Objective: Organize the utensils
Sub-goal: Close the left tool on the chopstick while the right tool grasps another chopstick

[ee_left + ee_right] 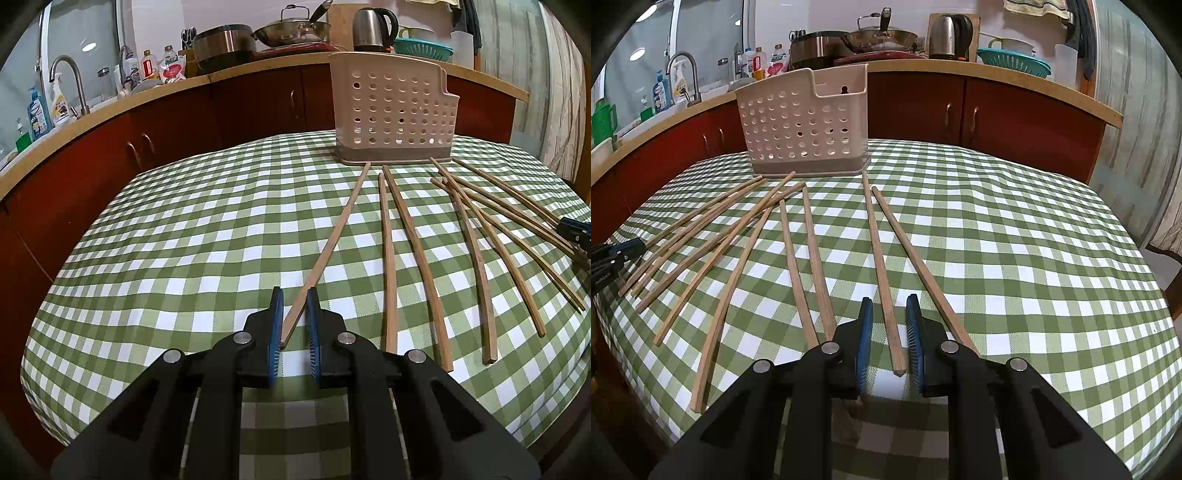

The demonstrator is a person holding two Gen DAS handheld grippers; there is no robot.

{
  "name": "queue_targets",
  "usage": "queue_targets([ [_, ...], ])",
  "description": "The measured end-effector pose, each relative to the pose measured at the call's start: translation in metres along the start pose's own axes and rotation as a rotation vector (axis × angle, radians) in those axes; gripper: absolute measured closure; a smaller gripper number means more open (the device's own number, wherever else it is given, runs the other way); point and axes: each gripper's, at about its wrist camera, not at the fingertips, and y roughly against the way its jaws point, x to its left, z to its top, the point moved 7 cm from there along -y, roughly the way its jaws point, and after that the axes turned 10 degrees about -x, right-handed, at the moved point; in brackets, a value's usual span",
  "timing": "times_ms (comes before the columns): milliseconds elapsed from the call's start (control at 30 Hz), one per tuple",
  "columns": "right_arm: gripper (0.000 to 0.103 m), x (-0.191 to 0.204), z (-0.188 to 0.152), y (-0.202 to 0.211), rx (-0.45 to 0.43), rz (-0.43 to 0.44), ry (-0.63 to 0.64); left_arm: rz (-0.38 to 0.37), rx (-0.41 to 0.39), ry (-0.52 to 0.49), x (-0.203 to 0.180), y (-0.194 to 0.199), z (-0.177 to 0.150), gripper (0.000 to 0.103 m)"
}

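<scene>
A chopstick (325, 247) is pinched near its end by the left gripper (295, 317), its long axis running away toward the holder (391, 110) on the table (184, 240). Another chopstick (882, 273) lies lengthwise between the right gripper's (889, 332) narrowed jaws; contact seemingly not yet made.

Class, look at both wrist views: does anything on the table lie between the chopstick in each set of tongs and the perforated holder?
Nothing visible does. The left tongs hold one chopstick whose far tip almost reaches the holder. Between the right tongs lies another chopstick; only bare checked tablecloth separates it from the holder.
</scene>
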Motion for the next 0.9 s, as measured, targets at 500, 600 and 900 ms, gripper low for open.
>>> queue_targets([
  [500, 0.096, 0.003, 0.000, 0.013, -0.023, 0.020, 0.006, -0.006, -0.042, 0.010, -0.005, 0.015, 0.005, 0.092],
  [600, 0.096, 0.004, 0.005, 0.020, -0.045, 0.018, 0.008, -0.002, -0.054, 0.006, -0.006, 0.021, 0.009, 0.093],
  [900, 0.096, 0.007, 0.027, 0.042, -0.121, 0.006, 0.019, 0.007, -0.097, 0.017, -0.005, 0.036, 0.021, 0.097],
])
